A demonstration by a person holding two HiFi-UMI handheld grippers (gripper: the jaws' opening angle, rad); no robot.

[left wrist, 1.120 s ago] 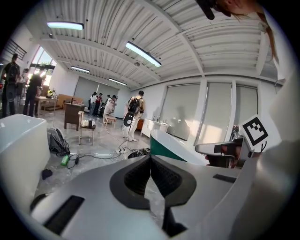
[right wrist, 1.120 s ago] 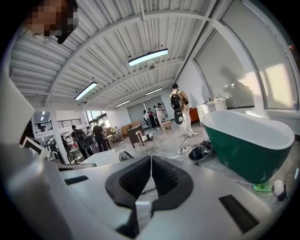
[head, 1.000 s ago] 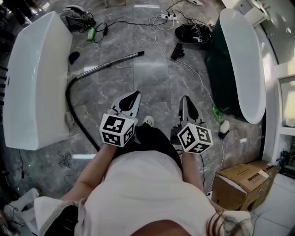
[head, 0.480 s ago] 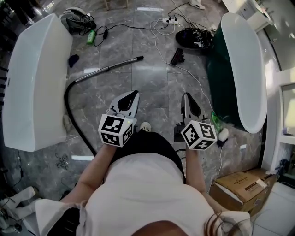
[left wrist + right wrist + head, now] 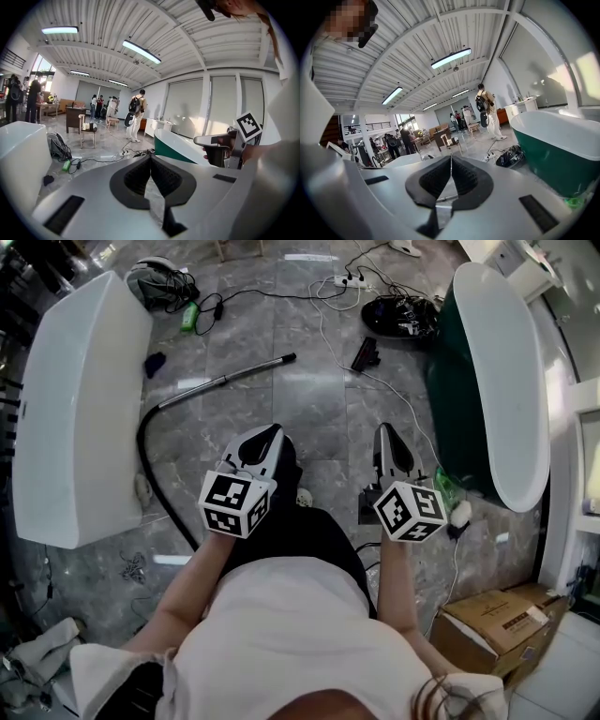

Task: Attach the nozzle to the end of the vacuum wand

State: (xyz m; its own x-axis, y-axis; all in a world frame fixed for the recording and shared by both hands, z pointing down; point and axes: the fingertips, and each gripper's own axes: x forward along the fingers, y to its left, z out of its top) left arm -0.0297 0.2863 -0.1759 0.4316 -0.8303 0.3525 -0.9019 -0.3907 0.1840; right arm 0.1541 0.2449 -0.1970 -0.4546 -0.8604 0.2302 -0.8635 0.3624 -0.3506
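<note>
While the person stands on the grey stone floor (image 5: 309,390), the left gripper (image 5: 272,433) and the right gripper (image 5: 384,431) are both held out in front of the body, each with its jaws pressed together and nothing between them. The vacuum wand (image 5: 225,381) lies on the floor in the upper centre of the head view, and its black hose (image 5: 142,451) curves down along the white bathtub (image 5: 84,409) at the left. A small black piece, which I judge to be the nozzle (image 5: 365,352), lies apart from the free end of the wand, to its right, near the green bathtub (image 5: 469,409).

Nothing is picked up yet, so several things can go wrong. A white cable (image 5: 394,395) passes just beside the nozzle, and a gripper reaching there may catch this cable too. The wand looks round and smooth, so it may roll or slip between the pads, and the hose may pull it sideways. If the nozzle meets the wand end tilted, it will probably jam or not seat fully.
</note>
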